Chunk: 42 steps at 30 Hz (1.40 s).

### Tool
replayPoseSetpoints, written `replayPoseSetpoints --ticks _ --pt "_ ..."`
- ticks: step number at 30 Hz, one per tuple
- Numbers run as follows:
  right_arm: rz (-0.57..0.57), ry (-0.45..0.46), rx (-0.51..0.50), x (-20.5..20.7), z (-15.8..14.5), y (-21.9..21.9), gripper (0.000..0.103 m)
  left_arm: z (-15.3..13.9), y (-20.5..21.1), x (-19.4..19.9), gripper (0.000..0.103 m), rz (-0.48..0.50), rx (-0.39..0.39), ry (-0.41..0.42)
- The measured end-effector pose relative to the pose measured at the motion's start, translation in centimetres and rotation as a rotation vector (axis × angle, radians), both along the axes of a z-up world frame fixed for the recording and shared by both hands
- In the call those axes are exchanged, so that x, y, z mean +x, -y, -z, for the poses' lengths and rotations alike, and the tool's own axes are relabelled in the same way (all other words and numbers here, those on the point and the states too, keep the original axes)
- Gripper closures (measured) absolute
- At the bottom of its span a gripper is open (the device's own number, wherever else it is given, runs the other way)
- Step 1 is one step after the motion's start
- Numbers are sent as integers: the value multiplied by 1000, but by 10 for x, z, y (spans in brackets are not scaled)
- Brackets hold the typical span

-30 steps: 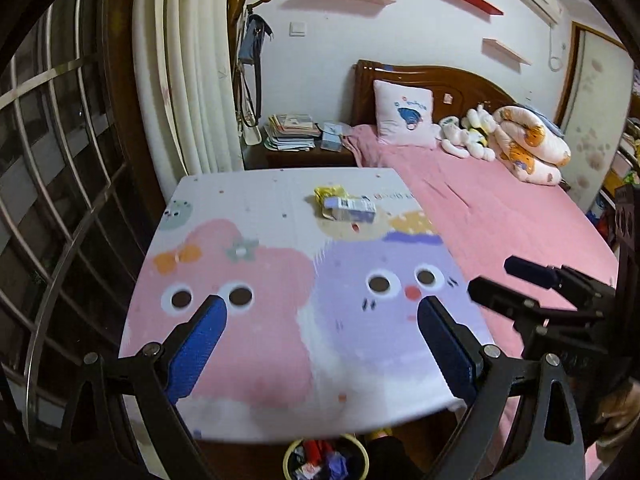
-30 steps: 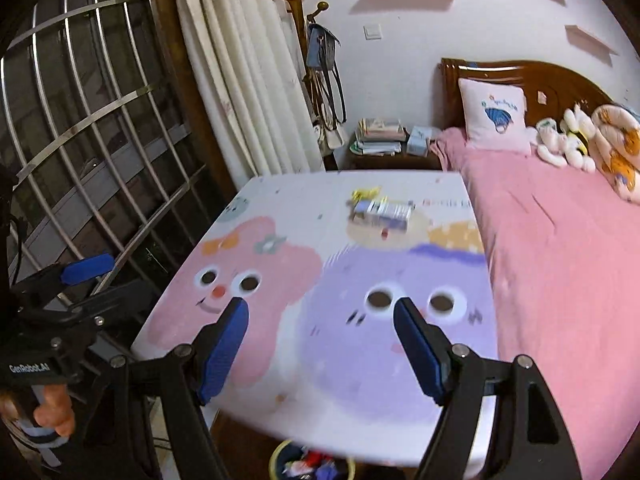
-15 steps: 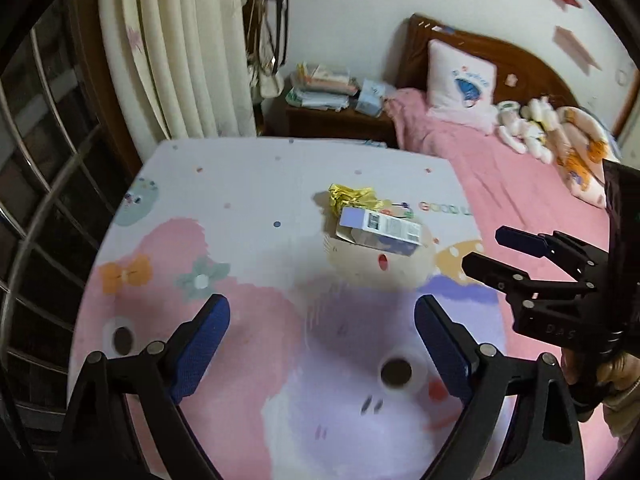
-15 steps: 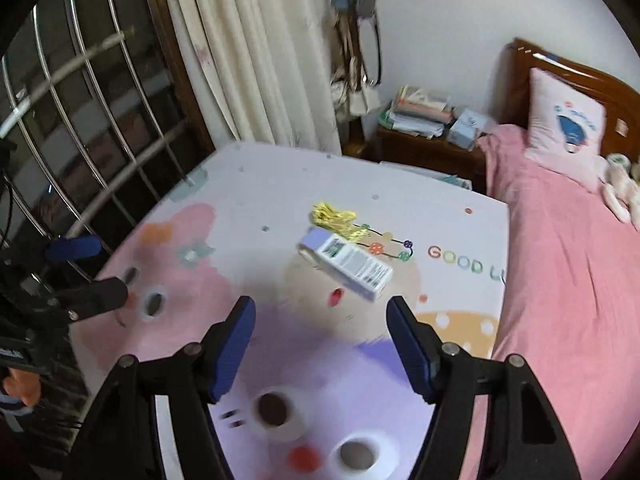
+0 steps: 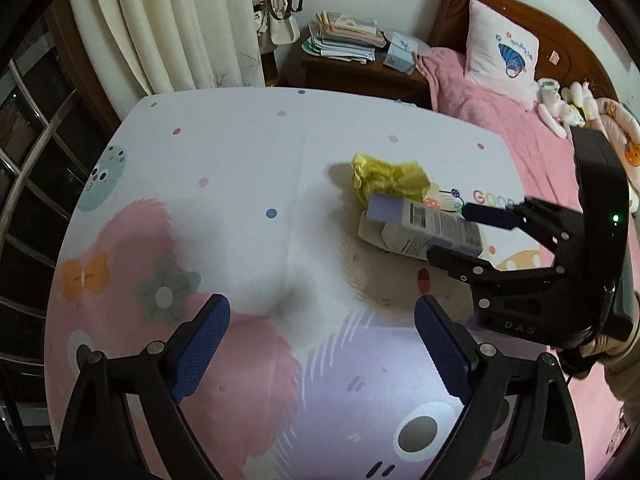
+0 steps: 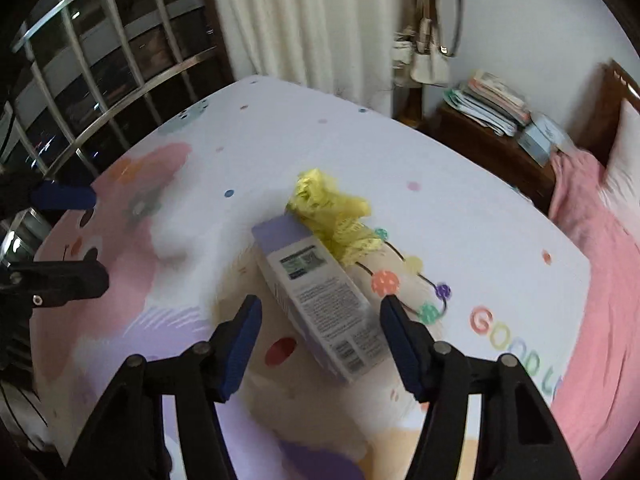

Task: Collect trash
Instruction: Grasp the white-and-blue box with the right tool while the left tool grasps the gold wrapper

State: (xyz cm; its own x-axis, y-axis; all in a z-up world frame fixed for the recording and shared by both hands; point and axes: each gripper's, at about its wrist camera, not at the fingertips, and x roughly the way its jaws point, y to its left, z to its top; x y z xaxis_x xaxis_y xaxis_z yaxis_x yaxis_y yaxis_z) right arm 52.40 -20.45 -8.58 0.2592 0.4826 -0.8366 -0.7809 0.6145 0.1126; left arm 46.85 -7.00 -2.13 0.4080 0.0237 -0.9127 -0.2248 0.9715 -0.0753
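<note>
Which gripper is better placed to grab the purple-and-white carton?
Right gripper: its closing jaws already straddle the purple-and-white carton, pads not touching yet. Left gripper hangs open over bare table mat.

One purple carton (image 6: 320, 296), one crumpled yellow wrapper (image 6: 332, 212), two tools, one table (image 5: 240, 152).

- We see bare tabletop (image 5: 240, 168) toward its window-side edge.
- Crumpled yellow wrapper (image 6: 332, 212) touches the box (image 6: 320, 296), blocking its far end.
</note>
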Motion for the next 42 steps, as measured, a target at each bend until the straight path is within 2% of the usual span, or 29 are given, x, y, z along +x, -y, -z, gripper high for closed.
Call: replayPoseSetpoints --ticks 3,5,11,12,13,15,21,26,31,38,42 --pt "-35 -38 -7 10 7 -6 52 6 1 5 10 6 9 -17" --pt "-53 -46 2 15 7 -8 52 9 1 9 10 9 7 -21" --pt "-136 -80 -53 18 18 -21 52 13 4 17 10 25 17 -34" --pt "-144 -80 -55 16 19 -23 57 13 5 19 10 27 17 -33" --pt "-152 -82 -50 15 19 -23 63 13 5 20 10 29 19 -30" --pt "-168 -96 -28 10 19 -21 68 11 5 22 10 33 20 -27" --pt "-154 -122 61 -3 4 3 68 2 3 31 10 52 8 -10" --pt "-71 -129 151 -2 -16 36 68 -4 2 46 10 60 -28 10" --pt "125 -137 240 19 -26 73 68 -3 4 71 10 62 -45 18" --pt "324 -147 225 46 -6 89 68 9 7 121 10 52 -76 -1" --pt "372 -168 237 52 6 88 68 25 5 151 10 46 -86 -37"
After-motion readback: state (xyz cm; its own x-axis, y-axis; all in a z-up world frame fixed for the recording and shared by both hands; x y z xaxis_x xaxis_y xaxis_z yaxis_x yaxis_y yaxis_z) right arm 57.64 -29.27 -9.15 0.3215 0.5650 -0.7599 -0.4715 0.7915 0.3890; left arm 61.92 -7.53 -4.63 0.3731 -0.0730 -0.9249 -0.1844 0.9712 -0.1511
